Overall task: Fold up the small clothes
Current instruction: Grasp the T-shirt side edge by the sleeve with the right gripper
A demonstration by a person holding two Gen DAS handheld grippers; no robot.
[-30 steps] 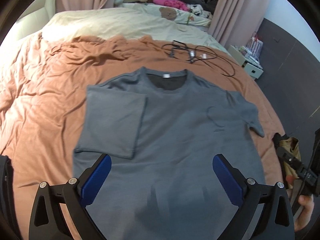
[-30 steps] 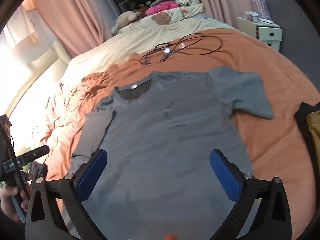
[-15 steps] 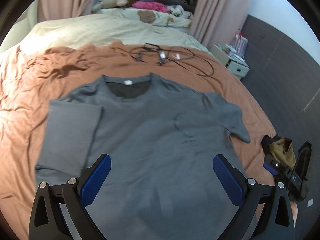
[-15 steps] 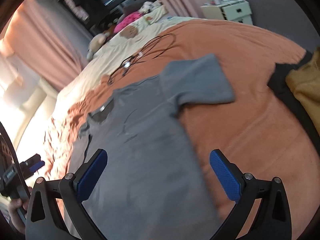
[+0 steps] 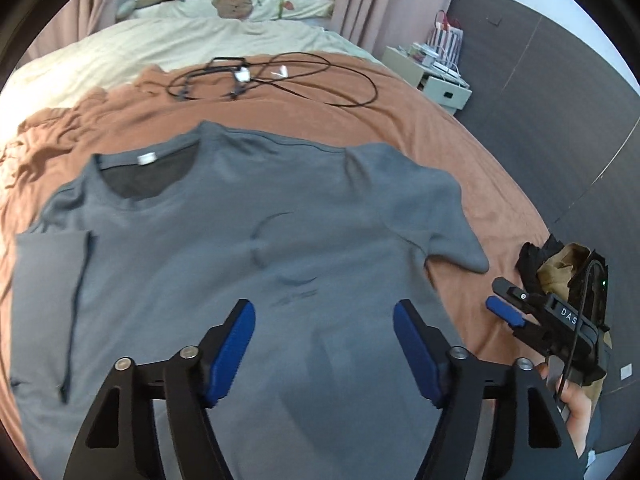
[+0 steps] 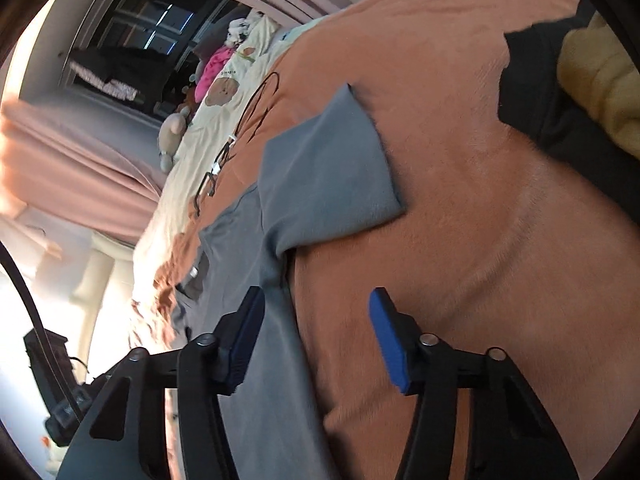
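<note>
Across the rust-orange blanket (image 5: 460,136) the grey T-shirt (image 5: 240,240) lay flat, its unfolded sleeve (image 6: 332,168) straight ahead of your right gripper (image 6: 316,340), nearer than your left gripper (image 5: 324,344), both spread and empty.

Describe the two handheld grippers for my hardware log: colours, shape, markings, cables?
The left gripper and right gripper share a black skeletal frame with triangular cut-outs, silver bolts and flat blue pads. Seen from the left wrist, the right gripper's body carries white letters "DAS", a black cable and a green light.
</note>
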